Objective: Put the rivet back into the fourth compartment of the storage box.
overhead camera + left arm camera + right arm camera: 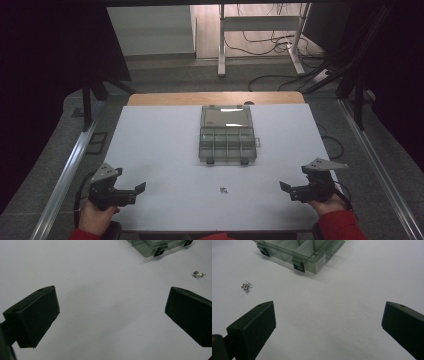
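A person in red sleeves sits at a white table (160,150), one two-jaw gripper in each hand, both resting near the front edge and pointing inward toward each other. The left gripper (134,192) sits at the near left corner; its own view shows the two black jaws spread wide with bare tabletop between them, nothing held. The right gripper (289,190) sits at the near right corner, and its view likewise shows jaws standing far apart over bare table, gripping nothing.

Between the two grippers, slightly nearer the right one and well apart from both, lies a small cluster of screws (224,189), loose on the white surface. In the left gripper view the screws (198,274) appear at upper right, beyond the jaw on that side; in the right gripper view they (246,286) lie at upper left.

Farther back, at the table's middle, stands a clear plastic organizer box (227,145) with its lid (226,117) swung open and lying flat behind it. The box is split into small compartments, with two dark latches on its front wall. The screws lie just in front of the box, apart from it.
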Available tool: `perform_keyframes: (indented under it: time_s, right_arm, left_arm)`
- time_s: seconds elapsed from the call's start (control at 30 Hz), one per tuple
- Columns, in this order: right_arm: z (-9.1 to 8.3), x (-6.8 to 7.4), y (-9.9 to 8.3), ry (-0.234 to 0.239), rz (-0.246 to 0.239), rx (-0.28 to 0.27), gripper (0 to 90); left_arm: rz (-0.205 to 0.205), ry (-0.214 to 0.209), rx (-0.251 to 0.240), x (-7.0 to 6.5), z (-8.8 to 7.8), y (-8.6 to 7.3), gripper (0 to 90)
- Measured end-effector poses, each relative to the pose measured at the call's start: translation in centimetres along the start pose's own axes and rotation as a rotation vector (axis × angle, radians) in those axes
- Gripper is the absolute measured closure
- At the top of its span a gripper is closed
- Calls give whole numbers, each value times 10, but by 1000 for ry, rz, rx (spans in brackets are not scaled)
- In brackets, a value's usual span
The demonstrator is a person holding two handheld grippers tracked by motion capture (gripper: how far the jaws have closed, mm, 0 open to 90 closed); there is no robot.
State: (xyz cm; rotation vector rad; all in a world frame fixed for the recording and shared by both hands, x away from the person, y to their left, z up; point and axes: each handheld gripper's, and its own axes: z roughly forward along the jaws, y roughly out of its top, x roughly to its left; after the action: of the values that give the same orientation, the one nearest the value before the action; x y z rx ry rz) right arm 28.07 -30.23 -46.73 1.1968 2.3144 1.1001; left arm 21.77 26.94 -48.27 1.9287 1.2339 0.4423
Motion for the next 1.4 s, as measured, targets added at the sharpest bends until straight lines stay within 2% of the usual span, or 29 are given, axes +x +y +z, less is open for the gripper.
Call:
perform_keyframes:
  time_s: [0.1,0.3,0.57,0.93,1.4]
  right_arm:
    - [0,0,0,-1,-6,3,0]
    - [2,1,0,-1,-21,16,0]
    - [5,3,0,-2,-41,34,0]
    - [8,6,2,3,-58,41,0]
    - [18,12,8,15,-92,53,0]
  left_arm:
    - [29,12,-5,-2,1,0,0]
    - [27,4,0,-2,1,0,0]
    - [49,-2,14,-4,3,1,0]
    - [57,-7,24,-4,4,1,2]
    - [48,-7,31,-4,5,1,2]
